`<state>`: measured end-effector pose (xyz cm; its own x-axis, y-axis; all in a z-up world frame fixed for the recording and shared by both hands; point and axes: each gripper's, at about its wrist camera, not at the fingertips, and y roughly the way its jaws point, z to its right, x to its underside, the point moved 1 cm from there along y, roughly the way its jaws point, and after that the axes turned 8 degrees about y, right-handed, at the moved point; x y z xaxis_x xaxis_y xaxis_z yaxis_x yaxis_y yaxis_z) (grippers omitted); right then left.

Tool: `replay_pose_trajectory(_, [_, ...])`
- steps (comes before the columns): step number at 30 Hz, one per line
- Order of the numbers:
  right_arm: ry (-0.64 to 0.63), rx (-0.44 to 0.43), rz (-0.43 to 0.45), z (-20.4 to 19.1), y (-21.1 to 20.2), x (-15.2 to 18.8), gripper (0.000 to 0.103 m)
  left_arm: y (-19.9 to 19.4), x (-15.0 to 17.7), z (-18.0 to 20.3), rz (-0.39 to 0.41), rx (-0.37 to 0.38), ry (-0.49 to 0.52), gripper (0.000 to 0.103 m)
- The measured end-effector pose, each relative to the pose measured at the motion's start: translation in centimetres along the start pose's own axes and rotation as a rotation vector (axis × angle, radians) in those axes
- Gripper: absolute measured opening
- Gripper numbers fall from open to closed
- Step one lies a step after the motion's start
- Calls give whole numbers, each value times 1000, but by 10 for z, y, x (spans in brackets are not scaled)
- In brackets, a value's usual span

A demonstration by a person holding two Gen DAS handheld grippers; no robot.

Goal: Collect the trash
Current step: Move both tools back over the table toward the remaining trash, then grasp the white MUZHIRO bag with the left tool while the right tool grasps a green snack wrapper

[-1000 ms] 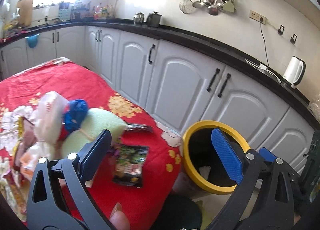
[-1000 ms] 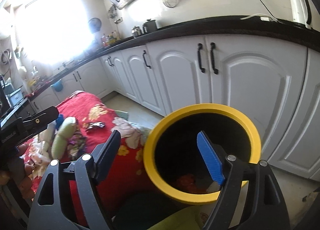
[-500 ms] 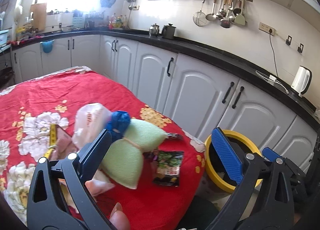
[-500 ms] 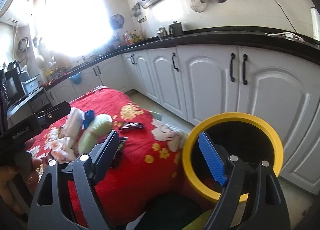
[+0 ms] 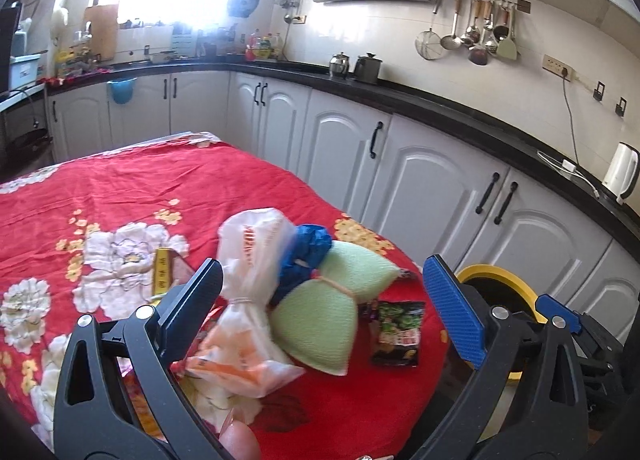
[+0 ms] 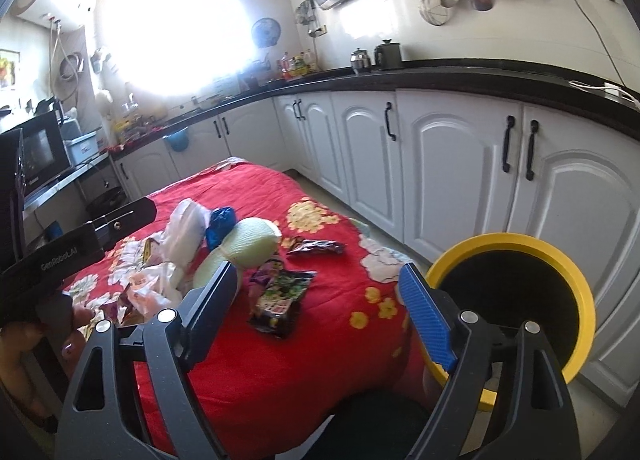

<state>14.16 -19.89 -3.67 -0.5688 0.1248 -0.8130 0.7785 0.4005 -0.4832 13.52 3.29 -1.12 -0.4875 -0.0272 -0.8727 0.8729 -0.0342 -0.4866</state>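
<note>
Trash lies on a red flowered tablecloth point(image 5: 120, 187) point(image 6: 280, 360): a tied white plastic bag point(image 5: 252, 300) point(image 6: 182, 236), a blue crumpled bag point(image 5: 306, 256) point(image 6: 219, 221), a pale green tied bundle point(image 5: 332, 308) point(image 6: 248, 246), a dark green snack wrapper point(image 5: 398, 326) point(image 6: 280, 298) and a small dark wrapper point(image 6: 316, 247). A yellow-rimmed black bin point(image 5: 516, 284) point(image 6: 516, 300) stands off the table's right edge. My left gripper point(image 5: 320, 312) is open over the bags, holding nothing. My right gripper point(image 6: 316, 312) is open, empty, above the green wrapper.
White cabinets point(image 5: 420, 179) under a black counter point(image 5: 440, 107) run behind and to the right of the table. A kettle point(image 5: 622, 173) and pots point(image 5: 368, 67) stand on the counter. A hand point(image 6: 24, 332) holds the left gripper's body at the left of the right wrist view.
Both views have swung left from the bin toward the table. The trash pile now sits centred between the left jaws, and the bin has slid to the right in both views.
</note>
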Motion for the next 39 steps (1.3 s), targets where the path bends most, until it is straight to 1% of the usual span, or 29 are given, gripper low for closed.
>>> replay_pose_trajectory(9, [-35, -14, -80, -20, 33, 10, 80, 8, 5, -35, -35, -55, -60, 92])
replay_pose_trajectory(12, [-33, -13, -116, -23, 50, 14, 80, 16, 10, -49, -66, -73, -87, 92])
replay_pose_trajectory(16, [-19, -6, -163, -22, 71, 18, 80, 26, 17, -62, -113, -78, -114, 92])
replay_pose_trajectory(21, [4, -6, -217, -17, 94, 25, 69, 39, 23, -73, -157, -65, -131, 92])
replay_pose_trajectory(22, [14, -6, -225, -15, 97, 26, 67, 41, 24, -73, -163, -60, -134, 90])
replay_pose_trajectory(24, [40, -14, -243, -10, 102, 28, 58, 47, 24, -72, -181, -48, -132, 87])
replay_pose_trajectory(25, [52, -19, -256, -8, 104, 30, 56, 49, 25, -72, -188, -43, -130, 84])
replay_pose_trajectory(27, [68, -34, -276, -5, 107, 33, 41, 53, 26, -70, -205, -28, -127, 79])
replay_pose_trajectory(29, [83, -50, -292, -2, 108, 37, 32, 56, 29, -66, -220, -22, -109, 73])
replay_pose_trajectory(31, [90, -55, -287, -1, 106, 38, 28, 59, 31, -64, -234, -16, -101, 67])
replay_pose_trajectory(32, [90, -58, -284, 0, 104, 39, 20, 61, 33, -63, -244, -16, -97, 65])
replay_pose_trajectory(33, [96, -64, -279, 1, 102, 38, 17, 62, 34, -62, -249, -15, -95, 62])
replay_pose_trajectory(35, [114, -73, -279, 5, 100, 37, 17, 65, 36, -63, -264, -10, -95, 57])
replay_pose_trajectory(37, [119, -73, -274, 8, 97, 38, 16, 67, 39, -63, -282, -10, -92, 50])
replay_pose_trajectory(38, [119, -75, -271, 8, 97, 37, 14, 69, 40, -63, -289, -7, -93, 48])
replay_pose_trajectory(39, [123, -80, -265, 9, 95, 36, 13, 70, 42, -64, -298, 2, -96, 41])
